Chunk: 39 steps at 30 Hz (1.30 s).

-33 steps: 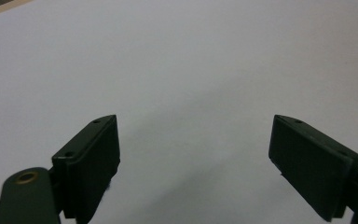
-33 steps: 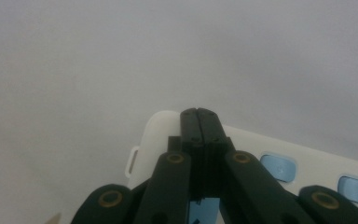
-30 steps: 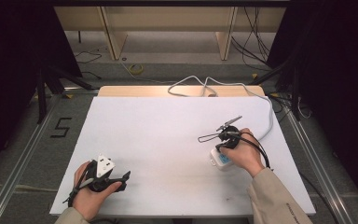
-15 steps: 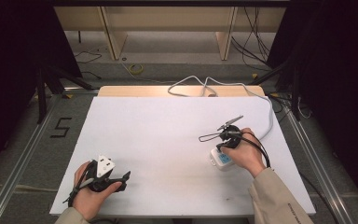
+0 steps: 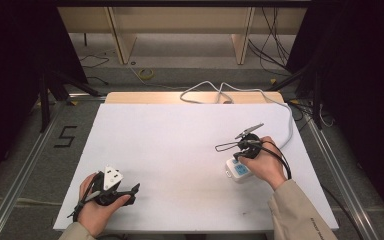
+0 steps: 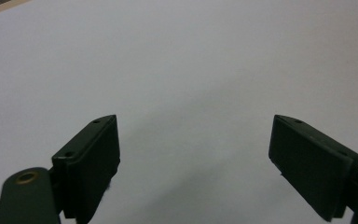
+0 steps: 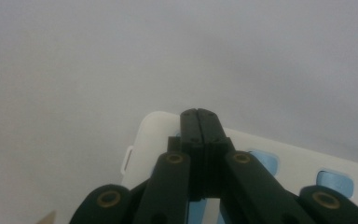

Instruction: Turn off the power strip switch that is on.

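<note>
- Right gripper (image 7: 199,114), jaws pressed flat together, pokes down at the white power strip (image 5: 236,171) near the table's (image 5: 170,135) right edge, likely pressing a switch.
- Left gripper (image 6: 193,154), jaws spread wide and empty, rests idle at the front left.

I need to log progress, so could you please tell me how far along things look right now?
Nothing looks finished. The left gripper is open over the bare white table. The right gripper is shut, its fingers over the white power strip. Any plugging in appears not yet begun.
</note>
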Tool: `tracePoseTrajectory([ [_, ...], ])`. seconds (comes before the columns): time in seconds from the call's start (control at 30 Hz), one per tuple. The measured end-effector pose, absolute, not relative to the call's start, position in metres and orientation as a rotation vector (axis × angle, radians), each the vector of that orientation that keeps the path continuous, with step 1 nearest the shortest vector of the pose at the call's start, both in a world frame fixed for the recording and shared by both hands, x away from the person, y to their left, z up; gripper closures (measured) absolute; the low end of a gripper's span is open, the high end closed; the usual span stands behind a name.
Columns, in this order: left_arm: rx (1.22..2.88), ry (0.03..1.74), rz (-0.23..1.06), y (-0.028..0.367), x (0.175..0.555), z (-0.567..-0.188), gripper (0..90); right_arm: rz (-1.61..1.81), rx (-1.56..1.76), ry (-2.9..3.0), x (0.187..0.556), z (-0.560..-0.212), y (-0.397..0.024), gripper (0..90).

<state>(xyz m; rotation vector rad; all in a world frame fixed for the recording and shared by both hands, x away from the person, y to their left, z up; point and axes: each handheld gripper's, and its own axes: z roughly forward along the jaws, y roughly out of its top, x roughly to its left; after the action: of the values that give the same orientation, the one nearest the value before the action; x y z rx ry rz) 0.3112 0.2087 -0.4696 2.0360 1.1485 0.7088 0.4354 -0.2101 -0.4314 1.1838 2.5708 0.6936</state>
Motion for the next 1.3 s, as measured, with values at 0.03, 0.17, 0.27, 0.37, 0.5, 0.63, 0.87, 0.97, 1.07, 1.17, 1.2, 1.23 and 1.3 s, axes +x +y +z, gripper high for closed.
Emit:
tracePoseTrajectory([
  [0.03, 2.038, 1.148, 0.708, 0.209, 0.311, -0.470, 16.0, 0.701, 1.185, 2.572, 0.435, -0.431, -0.210, 90.0],
  [0.17, 2.039, 1.148, 0.709, 0.209, 0.311, -0.470, 16.0, 0.716, 1.171, 2.562, 0.433, -0.429, -0.211, 89.6],
  [0.27, 2.040, 1.148, 0.708, 0.209, 0.311, -0.470, 16.0, 0.725, 1.165, 2.557, 0.431, -0.428, -0.211, 89.0],
  [0.37, 2.037, 1.147, 0.710, 0.209, 0.311, -0.470, 16.0, 0.730, 1.162, 2.555, 0.429, -0.426, -0.212, 88.1],
  [0.5, 2.037, 1.149, 0.709, 0.209, 0.311, -0.470, 15.9, 0.740, 1.159, 2.549, 0.426, -0.423, -0.214, 87.1],
  [0.63, 2.038, 1.148, 0.709, 0.209, 0.311, -0.470, 16.0, 0.749, 1.159, 2.540, 0.423, -0.422, -0.216, 86.0],
  [0.87, 2.041, 1.149, 0.708, 0.209, 0.310, -0.470, 16.0, 0.773, 1.146, 2.531, 0.419, -0.419, -0.218, 84.1],
  [0.97, 2.042, 1.150, 0.706, 0.209, 0.310, -0.470, 16.0, 0.781, 1.140, 2.529, 0.417, -0.418, -0.218, 83.5],
  [1.07, 2.038, 1.149, 0.708, 0.209, 0.310, -0.470, 16.0, 0.798, 1.133, 2.523, 0.415, -0.418, -0.219, 83.0],
  [1.17, 2.042, 1.149, 0.706, 0.209, 0.310, -0.470, 16.0, 0.811, 1.141, 2.528, 0.412, -0.420, -0.222, 82.6],
  [1.2, 2.040, 1.148, 0.707, 0.209, 0.310, -0.470, 16.0, 0.819, 1.144, 2.521, 0.411, -0.421, -0.223, 82.5],
  [1.23, 2.040, 1.148, 0.707, 0.209, 0.310, -0.470, 15.9, 0.819, 1.143, 2.521, 0.411, -0.421, -0.224, 82.4],
  [1.3, 2.041, 1.149, 0.707, 0.209, 0.310, -0.470, 16.0, 0.817, 1.143, 2.519, 0.409, -0.421, -0.226, 82.2],
])
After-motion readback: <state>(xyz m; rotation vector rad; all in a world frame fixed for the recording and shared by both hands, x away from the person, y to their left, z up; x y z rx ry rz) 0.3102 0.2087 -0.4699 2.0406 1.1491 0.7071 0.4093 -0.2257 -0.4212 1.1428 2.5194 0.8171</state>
